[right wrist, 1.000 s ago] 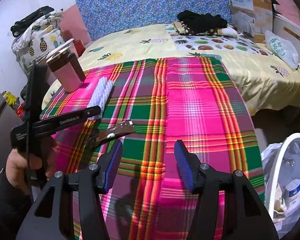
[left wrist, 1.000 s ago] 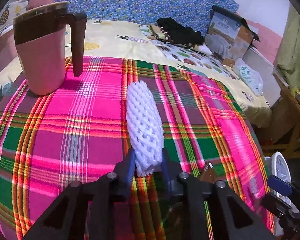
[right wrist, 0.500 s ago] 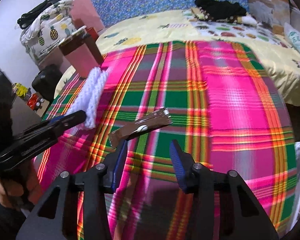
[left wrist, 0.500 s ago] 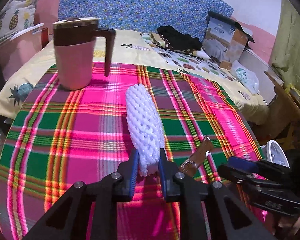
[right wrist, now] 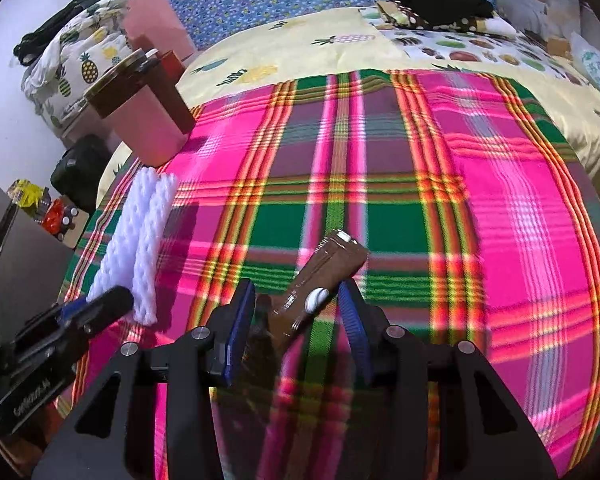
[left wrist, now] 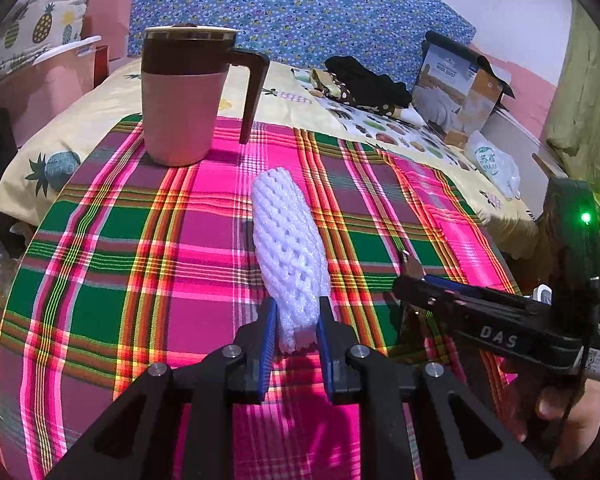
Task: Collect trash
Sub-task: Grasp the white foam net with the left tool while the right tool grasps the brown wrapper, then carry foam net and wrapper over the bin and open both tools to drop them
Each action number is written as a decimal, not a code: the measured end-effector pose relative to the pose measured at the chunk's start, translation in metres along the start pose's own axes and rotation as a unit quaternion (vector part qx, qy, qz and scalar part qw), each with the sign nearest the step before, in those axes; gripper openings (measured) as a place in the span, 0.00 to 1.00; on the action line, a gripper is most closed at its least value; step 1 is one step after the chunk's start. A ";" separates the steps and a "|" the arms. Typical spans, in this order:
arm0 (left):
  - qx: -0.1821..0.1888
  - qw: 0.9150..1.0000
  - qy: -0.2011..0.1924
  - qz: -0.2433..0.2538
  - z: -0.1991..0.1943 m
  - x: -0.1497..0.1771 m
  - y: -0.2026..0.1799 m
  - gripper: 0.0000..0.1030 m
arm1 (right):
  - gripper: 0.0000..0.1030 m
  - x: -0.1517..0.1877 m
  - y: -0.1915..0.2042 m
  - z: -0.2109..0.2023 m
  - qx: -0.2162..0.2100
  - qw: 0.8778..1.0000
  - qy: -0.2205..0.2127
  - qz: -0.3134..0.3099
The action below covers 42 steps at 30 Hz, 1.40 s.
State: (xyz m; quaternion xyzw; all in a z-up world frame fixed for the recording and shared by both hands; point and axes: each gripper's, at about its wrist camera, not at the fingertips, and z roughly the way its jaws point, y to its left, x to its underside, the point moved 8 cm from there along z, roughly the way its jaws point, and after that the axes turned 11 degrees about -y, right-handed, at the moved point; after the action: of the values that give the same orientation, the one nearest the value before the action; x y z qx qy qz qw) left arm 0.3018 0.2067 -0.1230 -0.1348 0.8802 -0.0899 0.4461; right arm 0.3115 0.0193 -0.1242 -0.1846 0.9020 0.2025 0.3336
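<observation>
Now nearer: brown wrapper (right wrist: 320, 284) between right gripper (right wrist: 298, 328) pads.

My left camera looks steeply down along its fingers, close over the plaid cloth (left wrist: 100, 312), toward the mug (left wrist: 180, 96). My right camera does likewise from the other side. Both share cloth, mug and foam net (right wrist: 140, 240).

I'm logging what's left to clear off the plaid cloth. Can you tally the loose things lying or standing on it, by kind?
White foam net sleeve: 1
Brown snack wrapper: 1
Pink and brown lidded mug: 1
Total: 3
</observation>
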 end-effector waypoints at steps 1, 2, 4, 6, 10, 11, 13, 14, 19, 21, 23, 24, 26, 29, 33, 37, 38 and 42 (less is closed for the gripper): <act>0.001 1.000 0.001 -0.001 0.001 0.000 0.001 0.19 | 0.44 0.000 0.002 0.000 0.003 1.000 -0.001 -0.009; 0.001 1.000 0.001 -0.001 0.001 0.000 0.000 0.19 | 0.44 0.002 0.004 0.001 0.009 1.000 -0.001 -0.022; 0.002 1.000 0.003 -0.001 0.001 0.001 0.000 0.19 | 0.39 0.002 0.003 0.000 0.019 0.999 -0.002 -0.040; 0.003 1.000 0.004 0.001 0.001 0.001 -0.002 0.19 | 0.24 0.002 -0.001 -0.002 0.027 0.999 -0.003 -0.045; 0.005 1.000 0.001 0.006 -0.002 0.001 -0.008 0.19 | 0.18 0.003 -0.009 -0.010 0.023 0.999 -0.003 -0.037; 0.004 1.000 0.000 0.007 -0.003 0.000 -0.009 0.19 | 0.18 0.003 -0.009 -0.011 0.023 0.999 -0.004 -0.037; 0.004 1.000 -0.002 0.009 -0.006 -0.001 -0.012 0.19 | 0.17 0.003 -0.009 -0.016 0.021 0.999 -0.009 -0.037; 0.005 1.000 -0.003 0.010 -0.007 -0.001 -0.014 0.19 | 0.17 0.003 -0.010 -0.020 0.021 0.999 -0.012 -0.037; 0.016 1.000 -0.006 0.018 -0.017 0.001 -0.031 0.19 | 0.17 0.001 -0.011 -0.038 0.021 0.999 -0.034 -0.038; 0.020 1.000 -0.006 0.022 -0.021 0.002 -0.039 0.19 | 0.17 -0.001 -0.013 -0.047 0.023 0.998 -0.043 -0.038; 0.026 0.999 -0.007 0.025 -0.025 0.003 -0.049 0.19 | 0.17 -0.001 -0.016 -0.056 0.024 0.998 -0.049 -0.037; 0.029 0.999 -0.007 0.027 -0.027 0.003 -0.053 0.19 | 0.17 -0.001 -0.018 -0.061 0.022 0.998 -0.052 -0.035; 0.036 0.999 -0.007 0.034 -0.031 0.005 -0.064 0.19 | 0.17 0.000 -0.022 -0.068 0.024 0.998 -0.058 -0.030; 0.049 0.998 -0.007 0.047 -0.036 0.008 -0.083 0.19 | 0.17 0.002 -0.028 -0.079 0.027 0.997 -0.068 -0.024; 0.064 0.996 -0.006 0.060 -0.043 0.011 -0.105 0.19 | 0.17 0.003 -0.035 -0.093 0.036 0.996 -0.081 -0.019; 0.082 0.994 -0.007 0.074 -0.051 0.014 -0.130 0.19 | 0.17 0.004 -0.045 -0.108 0.044 0.995 -0.093 -0.012; 0.086 0.993 -0.007 0.078 -0.052 0.015 -0.136 0.19 | 0.17 0.005 -0.048 -0.112 0.046 0.994 -0.096 -0.010; 0.101 0.991 -0.006 0.091 -0.055 0.017 -0.159 0.19 | 0.17 0.007 -0.059 -0.124 0.056 0.993 -0.107 -0.004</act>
State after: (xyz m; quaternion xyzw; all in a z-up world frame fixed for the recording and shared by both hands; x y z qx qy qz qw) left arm 0.2724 0.0525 -0.0590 -0.0092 0.8725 -0.1362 0.4692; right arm 0.2688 -0.0930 -0.0575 -0.1469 0.8704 0.1688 0.4386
